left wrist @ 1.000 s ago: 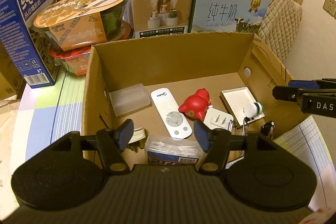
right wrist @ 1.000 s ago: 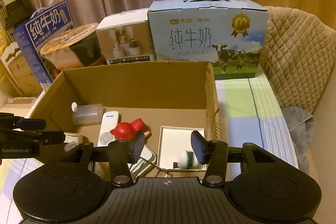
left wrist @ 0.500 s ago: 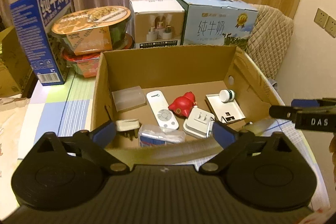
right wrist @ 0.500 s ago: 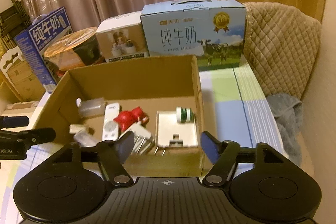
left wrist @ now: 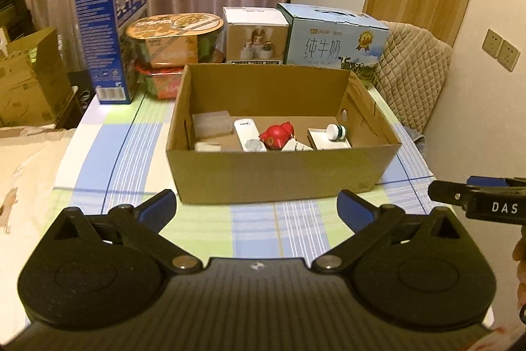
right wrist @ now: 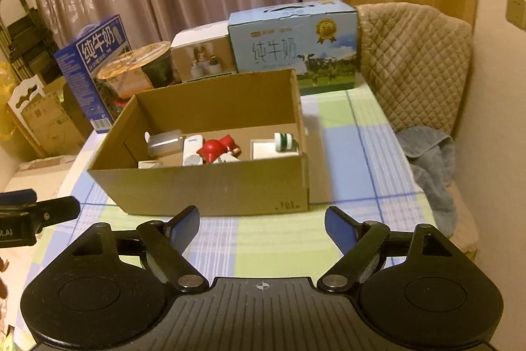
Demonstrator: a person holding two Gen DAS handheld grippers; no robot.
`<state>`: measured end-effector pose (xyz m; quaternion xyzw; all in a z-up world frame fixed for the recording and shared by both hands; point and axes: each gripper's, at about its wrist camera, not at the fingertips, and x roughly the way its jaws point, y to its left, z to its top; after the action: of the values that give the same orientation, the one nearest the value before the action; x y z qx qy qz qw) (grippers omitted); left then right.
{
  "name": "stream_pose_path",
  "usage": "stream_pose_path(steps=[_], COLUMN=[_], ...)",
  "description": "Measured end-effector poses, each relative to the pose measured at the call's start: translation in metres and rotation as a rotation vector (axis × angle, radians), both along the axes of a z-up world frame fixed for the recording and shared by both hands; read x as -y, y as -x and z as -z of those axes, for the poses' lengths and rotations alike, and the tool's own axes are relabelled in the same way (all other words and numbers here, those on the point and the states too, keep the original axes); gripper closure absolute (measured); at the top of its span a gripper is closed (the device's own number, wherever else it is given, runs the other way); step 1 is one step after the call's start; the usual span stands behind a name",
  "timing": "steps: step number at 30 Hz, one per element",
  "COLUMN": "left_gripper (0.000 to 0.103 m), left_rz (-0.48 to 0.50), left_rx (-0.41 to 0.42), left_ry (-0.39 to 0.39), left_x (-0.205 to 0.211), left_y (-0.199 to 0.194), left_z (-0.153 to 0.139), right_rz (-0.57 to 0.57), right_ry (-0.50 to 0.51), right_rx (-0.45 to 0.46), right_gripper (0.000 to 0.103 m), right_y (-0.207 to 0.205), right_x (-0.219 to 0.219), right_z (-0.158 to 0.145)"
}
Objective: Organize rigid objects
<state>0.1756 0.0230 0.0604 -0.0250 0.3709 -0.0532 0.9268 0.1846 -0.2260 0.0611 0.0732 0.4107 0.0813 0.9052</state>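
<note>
Several rigid objects, among them a red figurine point(left wrist: 277, 135), a white remote point(left wrist: 248, 138) and a small white bottle point(right wrist: 283, 141), are seen inside the cardboard box point(left wrist: 279, 173) on the table point(left wrist: 203, 229). Both the left gripper point(left wrist: 256, 209) and right gripper point(right wrist: 262, 224) are held before the box, fingers spread apart, nothing gripped.

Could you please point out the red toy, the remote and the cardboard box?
red toy point(left wrist: 276, 134), left wrist view, its round body
remote point(left wrist: 247, 134), left wrist view, its upper face
cardboard box point(left wrist: 279, 175), left wrist view, near wall
</note>
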Motion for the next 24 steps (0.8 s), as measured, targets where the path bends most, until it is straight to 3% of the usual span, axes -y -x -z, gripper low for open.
stream_pose_path(steps=[13,24], left_gripper=[0.001,0.001], left_rz=[-0.026,-0.070], left_rx=[0.040,0.060], left_ry=[0.001,0.009], left_x=[0.009,0.010], left_y=[0.083,0.138], left_z=[-0.025,-0.029], right_rz=[-0.024,0.019], right_ry=[0.055,0.016], right_rx=[0.039,0.051], right_gripper=[0.021,0.020], right_y=[0.089,0.136], right_x=[-0.003,0.012], right_z=[-0.018,-0.029])
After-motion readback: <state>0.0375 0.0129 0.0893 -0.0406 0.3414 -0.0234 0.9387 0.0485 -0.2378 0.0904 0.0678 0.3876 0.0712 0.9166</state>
